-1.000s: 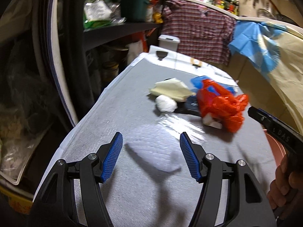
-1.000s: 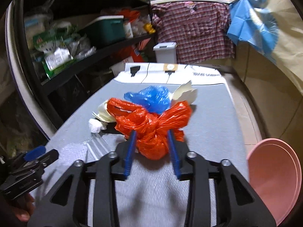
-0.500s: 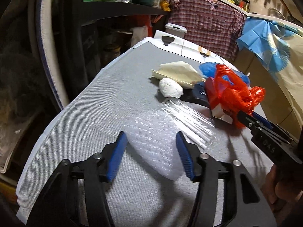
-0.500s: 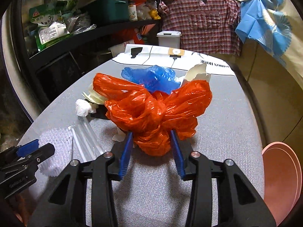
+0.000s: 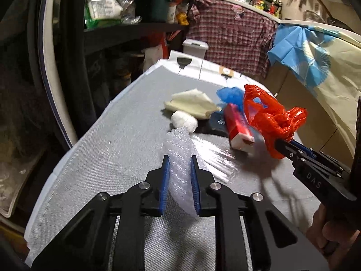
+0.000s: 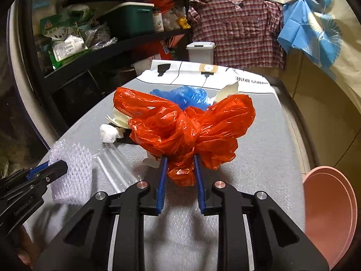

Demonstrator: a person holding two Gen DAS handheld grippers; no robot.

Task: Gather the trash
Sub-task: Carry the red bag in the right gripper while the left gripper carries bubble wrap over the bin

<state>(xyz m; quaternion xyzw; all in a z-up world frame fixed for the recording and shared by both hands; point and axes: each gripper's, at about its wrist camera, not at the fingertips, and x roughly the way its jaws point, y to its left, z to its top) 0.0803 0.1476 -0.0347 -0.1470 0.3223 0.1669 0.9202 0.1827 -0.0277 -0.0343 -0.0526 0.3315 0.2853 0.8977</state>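
Two pieces of trash are in hand, one per gripper, and several more lie on the grey table (image 5: 117,149). Starting at the left, the left gripper (image 5: 179,169) has its jaws drawn narrow on a crumpled sheet of bubble wrap (image 5: 180,158), which stands up between the blue pads; in the right wrist view it looks raised off the surface. Just beyond it a clear plastic wrapper (image 5: 216,158) lies flat on the cloth. Behind that sit a white paper wad (image 5: 183,120) and a folded cream paper (image 5: 191,103), touching each other, with a dark flat packet (image 5: 215,124) beside them. Further right, a red and white box (image 5: 239,127) leans up off the table next to a blue plastic bag (image 5: 230,94). At the right, the right gripper (image 6: 179,169) is clamped on the lower bunch of a red plastic bag (image 6: 185,126), its jaws close together around the film, and the bag hangs above the table. A pink bin (image 6: 329,214) shows at the far right edge, below table level.

By my reading the job is at an early stage: two items gripped, none visibly deposited, and the wrapper, wad, paper, packet, box and blue bag remain to be gathered.
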